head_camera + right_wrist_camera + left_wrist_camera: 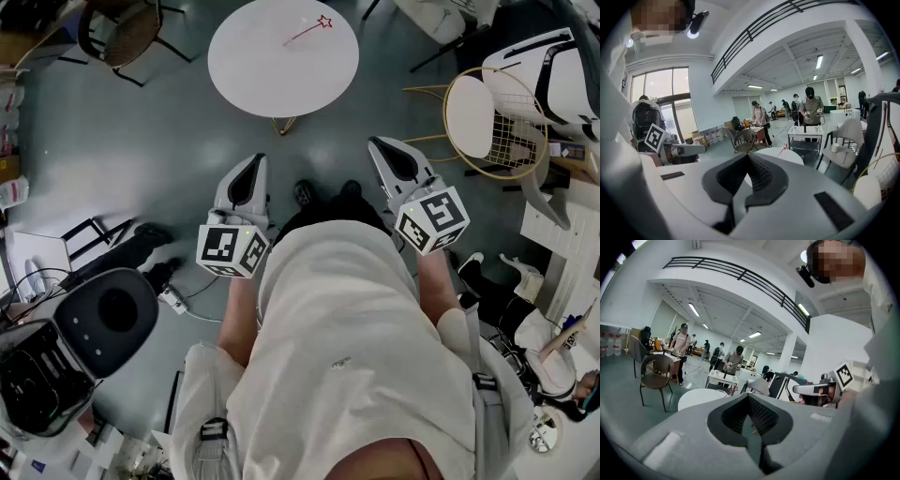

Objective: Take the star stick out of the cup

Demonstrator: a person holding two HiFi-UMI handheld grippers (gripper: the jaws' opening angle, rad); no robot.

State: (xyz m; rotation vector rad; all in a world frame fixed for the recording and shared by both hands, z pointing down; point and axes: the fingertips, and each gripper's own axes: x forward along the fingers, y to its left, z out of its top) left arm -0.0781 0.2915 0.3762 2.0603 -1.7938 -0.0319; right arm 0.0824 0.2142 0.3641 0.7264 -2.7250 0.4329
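The round table [281, 56] stands ahead of the person, and the star stick [309, 30] lies flat on its top, toward the far right side. Nearer in, the left gripper [257, 161] and the right gripper [377, 144] sit side by side, well apart — the shoes [323, 192] lie between them. A chair [122, 33] stands left of the table; a wire chair [494, 122] stands to its right — near the right gripper.
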